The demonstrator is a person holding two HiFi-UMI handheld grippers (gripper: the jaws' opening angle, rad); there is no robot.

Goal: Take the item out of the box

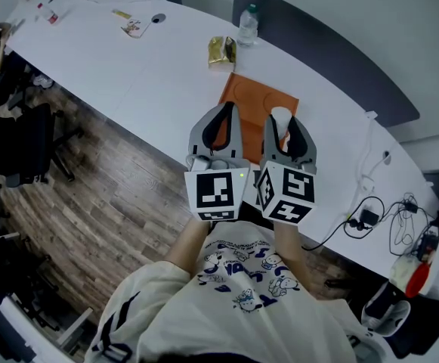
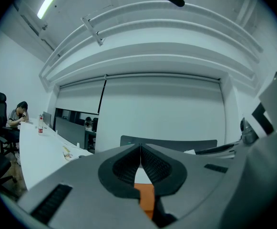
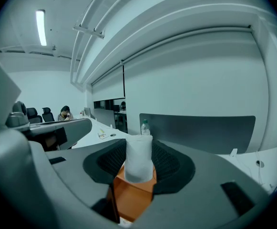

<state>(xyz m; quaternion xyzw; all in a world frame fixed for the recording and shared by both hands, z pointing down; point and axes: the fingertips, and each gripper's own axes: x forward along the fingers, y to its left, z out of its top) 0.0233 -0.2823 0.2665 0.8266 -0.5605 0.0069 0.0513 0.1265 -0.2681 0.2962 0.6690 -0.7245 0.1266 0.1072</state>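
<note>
Clearly the right gripper clenches the white item in its 2 pads, just above the orange box; it seems light and soft, best held mid-body. Left gripper is closed, empty

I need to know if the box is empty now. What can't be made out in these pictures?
- Inside of the orange box: head view, the left gripper and right gripper cover its near end.
- Whether the white item is clear of the box: right gripper view, they overlap.
- Print on the gold packet: head view, too small.
</note>
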